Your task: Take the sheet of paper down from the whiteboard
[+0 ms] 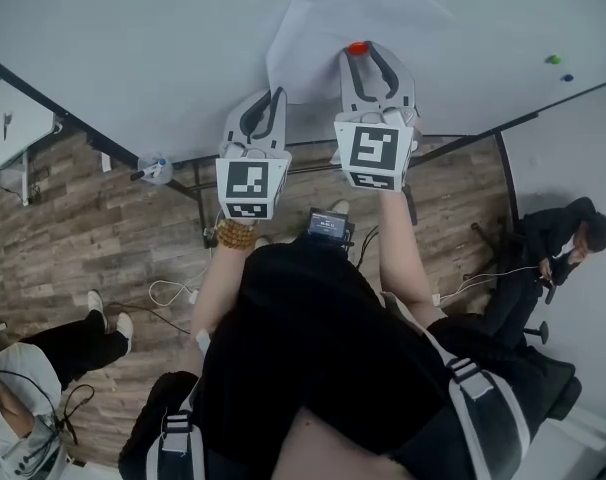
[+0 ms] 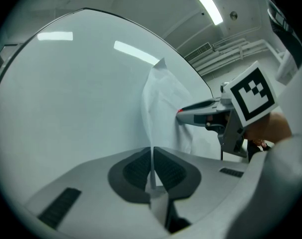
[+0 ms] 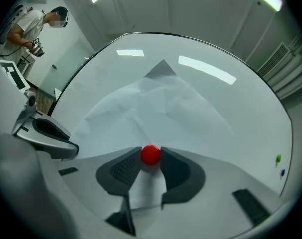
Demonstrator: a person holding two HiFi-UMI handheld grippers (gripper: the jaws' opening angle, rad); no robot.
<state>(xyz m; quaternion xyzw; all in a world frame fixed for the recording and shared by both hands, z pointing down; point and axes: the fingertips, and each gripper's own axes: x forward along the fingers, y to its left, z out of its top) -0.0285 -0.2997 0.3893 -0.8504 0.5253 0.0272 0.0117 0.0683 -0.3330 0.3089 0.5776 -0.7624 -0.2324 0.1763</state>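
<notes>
Left gripper (image 2: 152,152): jaws closed on the left edge of the sheet of paper (image 1: 313,38), with the thin sheet pinched between the pads. The paper lies creased against the whiteboard (image 1: 123,48) (top corner looks folded over). Right gripper (image 3: 151,158): jaws clamped on a round red magnet (image 3: 151,155) that sits on the sheet near its bottom edge. Far right on the board: green magnet (image 1: 553,59) and blue magnet (image 1: 567,77), well apart from the paper.

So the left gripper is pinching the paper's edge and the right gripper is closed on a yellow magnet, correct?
Not quite: the magnet is red, not yellow, as the right gripper view shows. The right gripper is closed on it, and the left gripper does pinch the paper's edge.
</notes>
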